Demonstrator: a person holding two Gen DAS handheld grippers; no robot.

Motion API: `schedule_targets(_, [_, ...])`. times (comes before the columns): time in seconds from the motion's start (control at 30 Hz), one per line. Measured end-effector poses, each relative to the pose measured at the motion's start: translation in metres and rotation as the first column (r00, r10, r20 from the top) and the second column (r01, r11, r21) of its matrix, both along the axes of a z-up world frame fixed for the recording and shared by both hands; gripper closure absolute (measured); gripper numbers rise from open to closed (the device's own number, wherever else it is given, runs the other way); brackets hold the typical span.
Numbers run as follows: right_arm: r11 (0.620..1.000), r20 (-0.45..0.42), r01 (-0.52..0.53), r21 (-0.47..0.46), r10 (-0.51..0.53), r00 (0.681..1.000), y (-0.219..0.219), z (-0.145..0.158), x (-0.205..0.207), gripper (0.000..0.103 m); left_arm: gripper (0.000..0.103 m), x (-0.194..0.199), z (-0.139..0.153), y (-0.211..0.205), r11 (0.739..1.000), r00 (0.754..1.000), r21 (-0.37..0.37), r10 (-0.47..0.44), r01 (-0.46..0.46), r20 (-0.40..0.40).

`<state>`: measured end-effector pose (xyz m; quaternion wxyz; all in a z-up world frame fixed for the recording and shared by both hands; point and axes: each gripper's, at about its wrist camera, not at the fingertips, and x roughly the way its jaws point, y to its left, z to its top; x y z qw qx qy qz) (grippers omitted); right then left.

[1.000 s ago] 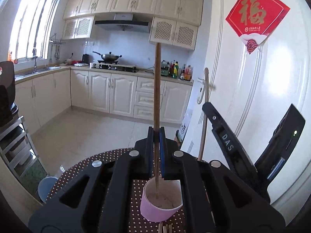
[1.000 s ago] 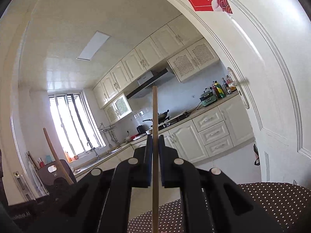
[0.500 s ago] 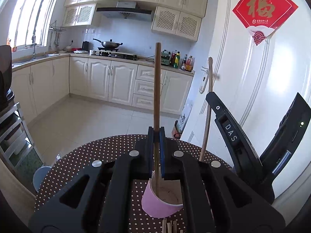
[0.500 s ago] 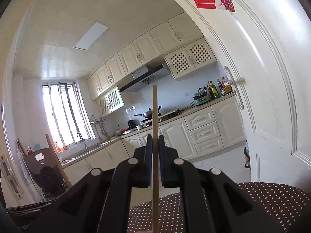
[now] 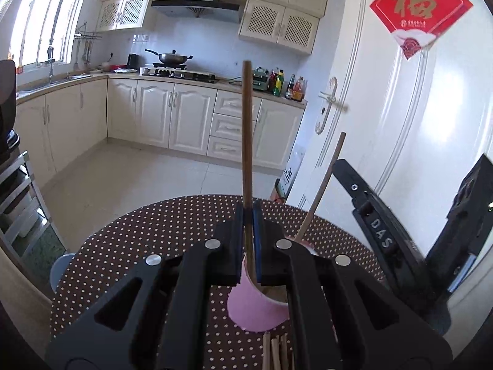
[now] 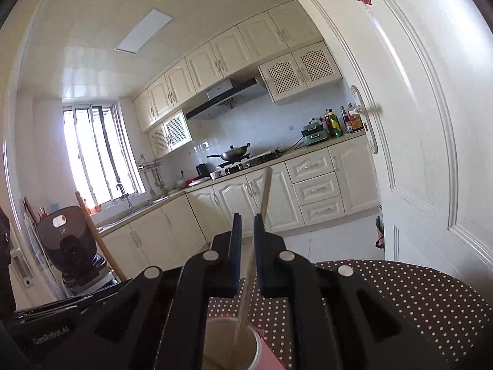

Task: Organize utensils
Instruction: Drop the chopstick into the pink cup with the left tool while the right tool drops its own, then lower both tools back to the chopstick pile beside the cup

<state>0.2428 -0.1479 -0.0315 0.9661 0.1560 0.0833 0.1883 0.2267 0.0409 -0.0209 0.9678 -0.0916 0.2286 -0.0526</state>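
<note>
Left wrist view
- left gripper point(image 5: 249, 237): clenched on the dark chopstick point(image 5: 247, 138). I see both pads tight on the shaft.
- dark chopstick: upright, lower end down inside the pink cup point(image 5: 255, 305).
- pink cup: stands on the dotted table point(image 5: 138, 246), right under my left jaws.
- light chopstick point(image 5: 322, 185): lower end in the cup's right side, top leaning right.
- spare chopsticks point(image 5: 274, 351): flat on the table, just near of the cup.

Right wrist view
- right gripper point(image 6: 245, 225): released. The jaws have just been opening and I see a gap between them.
- light chopstick: passes between the jaws, tilted right, close to the right pad and not squeezed.
- pink cup: near, below the jaws, with the stick's lower end inside.
</note>
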Motion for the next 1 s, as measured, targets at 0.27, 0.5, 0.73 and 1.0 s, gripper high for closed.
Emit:
schedule_targets(0.27, [1.0,-0.021,-0.001,-0.031,0.0,1.0,-0.01,0.003,-0.022,0.053,0.095,-0.013,-0.008,0.003,1.0,0.999,-0.001,-0.019,0.019,-0.034])
schedule_targets(0.5, [0.998,-0.05,0.011,-0.063,-0.014,0.999,-0.021,0.005,-0.053,0.012,0.092,-0.028,-0.017,0.001,0.999,0.997,-0.003,-0.033,0.033,-0.073])
schedule_targets(0.73, [0.99,-0.124,0.021,-0.137,-0.039,0.991,-0.023,0.005,-0.08,0.008,0.091,-0.052,-0.025,-0.004,0.999,0.995,0.018,-0.031,0.033,-0.096])
schedule_targets(1.0, [0.985,-0.16,-0.004,-0.175,-0.024,0.987,-0.022,-0.001,-0.115,0.008,0.09,-0.082,-0.029,-0.005,0.999,0.994,0.039,-0.022,0.026,-0.108])
